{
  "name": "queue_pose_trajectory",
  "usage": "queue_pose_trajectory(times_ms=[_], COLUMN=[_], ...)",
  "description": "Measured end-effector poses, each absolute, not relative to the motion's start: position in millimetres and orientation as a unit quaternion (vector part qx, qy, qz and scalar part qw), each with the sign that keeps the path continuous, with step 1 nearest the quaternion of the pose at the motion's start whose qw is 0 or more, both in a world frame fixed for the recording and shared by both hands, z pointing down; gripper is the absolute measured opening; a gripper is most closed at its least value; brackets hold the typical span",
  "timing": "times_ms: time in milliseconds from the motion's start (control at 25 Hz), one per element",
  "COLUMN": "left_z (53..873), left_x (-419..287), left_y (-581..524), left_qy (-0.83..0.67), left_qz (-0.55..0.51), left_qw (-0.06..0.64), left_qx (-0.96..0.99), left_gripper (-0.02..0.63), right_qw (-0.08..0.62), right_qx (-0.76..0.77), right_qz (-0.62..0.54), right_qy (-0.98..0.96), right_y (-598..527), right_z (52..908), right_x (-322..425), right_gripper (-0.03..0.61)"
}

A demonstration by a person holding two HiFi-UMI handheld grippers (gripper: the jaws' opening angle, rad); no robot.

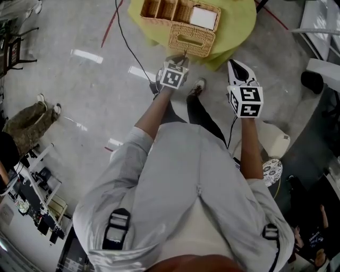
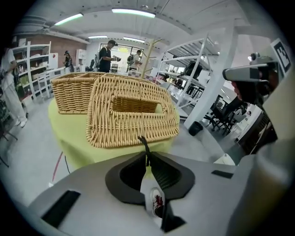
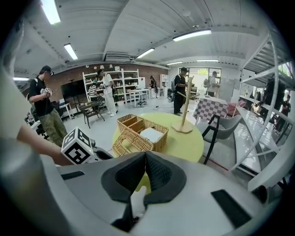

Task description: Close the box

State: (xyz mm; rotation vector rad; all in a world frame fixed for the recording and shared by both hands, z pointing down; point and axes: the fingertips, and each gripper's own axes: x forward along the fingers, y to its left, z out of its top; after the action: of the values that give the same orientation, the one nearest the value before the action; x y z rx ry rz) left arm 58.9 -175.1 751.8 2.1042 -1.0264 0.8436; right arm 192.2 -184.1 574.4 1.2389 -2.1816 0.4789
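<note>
A wicker box (image 1: 159, 10) stands on a round yellow-green table (image 1: 239, 21), with something white (image 1: 203, 17) in one compartment. Its wicker lid (image 1: 191, 38) hangs open over the table's near edge. In the left gripper view the lid (image 2: 131, 117) fills the middle, tilted towards me. My left gripper (image 1: 180, 57) is just below the lid's edge, and its jaws (image 2: 146, 154) are shut on a thin dark tab (image 2: 144, 144) that sticks up from between the tips. My right gripper (image 1: 236, 65) hovers to the right of the lid, apart from it, jaws (image 3: 145, 154) shut and empty.
A black cable (image 1: 127, 42) runs across the floor left of the table. A wooden stand (image 3: 184, 124) is on the table's far side, with a grey chair (image 3: 221, 129) beside it. A person (image 1: 26, 125) stands at the left. Metal shelving (image 2: 193, 60) lines the right.
</note>
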Motion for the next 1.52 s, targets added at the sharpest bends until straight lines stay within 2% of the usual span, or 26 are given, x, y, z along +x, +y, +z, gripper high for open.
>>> queue_pose_trajectory(times_ms=[600, 1200, 1520], left_z=[671.3, 562.1, 531.4], left_x=[50.6, 73.4, 80.7], left_y=[-188.5, -244.4, -304.8], left_qy=[-0.369, -0.349, -0.343], left_qz=[0.294, 0.263, 0.253], left_qw=[0.280, 0.171, 0.140], left_qx=[0.836, 0.883, 0.894], left_gripper=[0.043, 0.043, 0.043], right_qw=[0.261, 0.223, 0.214], right_qx=[0.502, 0.550, 0.553], right_qz=[0.169, 0.154, 0.141], right_qy=[-0.807, -0.790, -0.793], right_y=[-208.8, -246.4, -277.5], right_z=[543.6, 505.7, 489.7], right_x=[184.9, 211.9, 208.2], right_gripper=[0.023, 0.023, 0.023])
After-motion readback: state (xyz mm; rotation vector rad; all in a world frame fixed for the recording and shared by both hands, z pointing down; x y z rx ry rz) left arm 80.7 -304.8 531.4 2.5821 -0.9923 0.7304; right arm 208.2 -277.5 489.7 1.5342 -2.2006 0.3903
